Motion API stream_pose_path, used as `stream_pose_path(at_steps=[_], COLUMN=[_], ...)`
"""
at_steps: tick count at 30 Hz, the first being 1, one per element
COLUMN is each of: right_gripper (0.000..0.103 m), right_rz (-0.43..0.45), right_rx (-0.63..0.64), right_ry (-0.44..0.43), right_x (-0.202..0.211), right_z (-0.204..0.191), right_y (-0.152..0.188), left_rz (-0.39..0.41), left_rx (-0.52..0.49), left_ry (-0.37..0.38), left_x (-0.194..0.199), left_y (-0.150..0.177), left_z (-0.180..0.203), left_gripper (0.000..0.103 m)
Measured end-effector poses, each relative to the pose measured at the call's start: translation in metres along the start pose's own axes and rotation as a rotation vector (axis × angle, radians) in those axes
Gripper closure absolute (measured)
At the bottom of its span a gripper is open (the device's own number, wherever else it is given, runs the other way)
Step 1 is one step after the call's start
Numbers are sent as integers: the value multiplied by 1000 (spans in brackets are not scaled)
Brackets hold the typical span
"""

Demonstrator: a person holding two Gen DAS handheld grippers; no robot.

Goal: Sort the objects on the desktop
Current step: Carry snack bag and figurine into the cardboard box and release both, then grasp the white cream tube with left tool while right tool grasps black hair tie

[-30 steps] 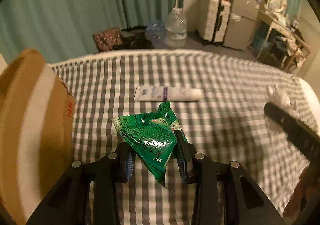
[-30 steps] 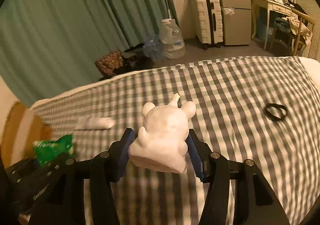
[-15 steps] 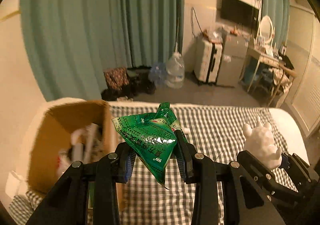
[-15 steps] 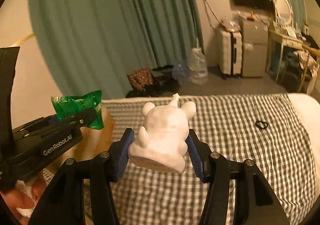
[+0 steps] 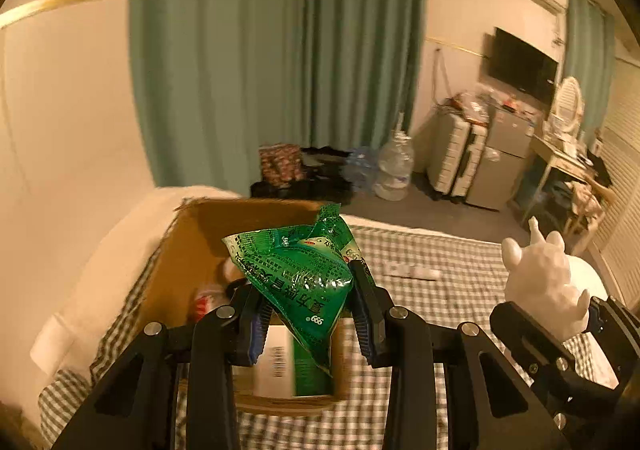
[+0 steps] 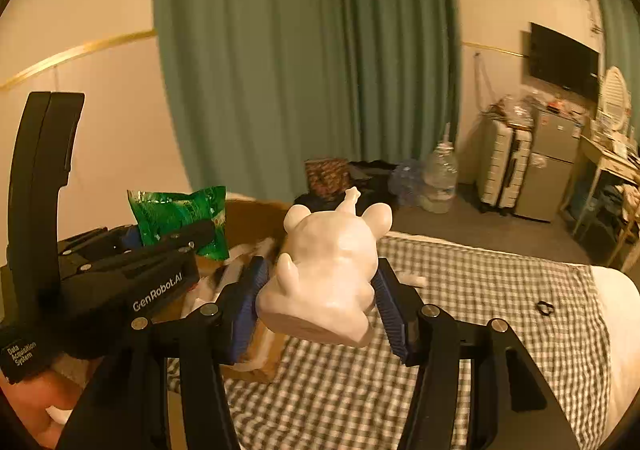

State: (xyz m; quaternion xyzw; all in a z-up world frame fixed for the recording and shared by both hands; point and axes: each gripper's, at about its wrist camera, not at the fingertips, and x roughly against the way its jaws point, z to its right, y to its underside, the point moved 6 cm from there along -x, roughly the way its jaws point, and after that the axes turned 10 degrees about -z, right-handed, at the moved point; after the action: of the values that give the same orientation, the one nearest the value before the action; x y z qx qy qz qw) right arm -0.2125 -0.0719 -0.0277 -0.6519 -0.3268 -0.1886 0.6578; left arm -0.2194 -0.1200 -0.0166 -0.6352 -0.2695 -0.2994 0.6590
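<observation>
My left gripper is shut on a green foil packet and holds it above the open cardboard box. The box holds several items, among them a white and green carton. My right gripper is shut on a white animal figurine, held in the air to the right of the box. The figurine also shows in the left wrist view, and the packet in the right wrist view. A white tube lies on the checked cloth beyond the box.
A black hair tie lies on the checked cloth at the right. The box stands at the cloth's left end near the wall. Beyond the edge are a green curtain, water bottles, a suitcase and a small fridge.
Both grippers have risen and swung left with their loads. The left gripper now holds the packet over the box's opening; the right gripper with the figurine has come closer to the box.
</observation>
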Motion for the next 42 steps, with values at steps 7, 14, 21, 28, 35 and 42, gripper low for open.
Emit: stream_pose_path(at_steps=[7, 14, 21, 28, 35, 42], right_gripper=[50, 50, 33, 28, 28, 9], right_rz=[-89, -177, -164, -77, -94, -81], right_rx=[65, 96, 89, 21, -66, -179], right_ry=[-67, -109, -123, -95, 35, 239], right_x=[-67, -136, -170, -137, -104, -57], right_z=[-46, -73, -77, -40, 43, 167], right_y=[2, 0, -20, -32, 3, 49], left_rz=[-92, -167, -170, -169, -122, -150], left_rx=[71, 99, 115, 105, 2, -69], left_ry=[-64, -103, -139, -129, -60, 25], left_x=[-54, -102, -118, -102, -71, -83], left_y=[11, 21, 25, 26, 28, 46], left_z=[-58, -89, -107, -94, -5, 106], left_gripper=[67, 66, 14, 14, 3, 0])
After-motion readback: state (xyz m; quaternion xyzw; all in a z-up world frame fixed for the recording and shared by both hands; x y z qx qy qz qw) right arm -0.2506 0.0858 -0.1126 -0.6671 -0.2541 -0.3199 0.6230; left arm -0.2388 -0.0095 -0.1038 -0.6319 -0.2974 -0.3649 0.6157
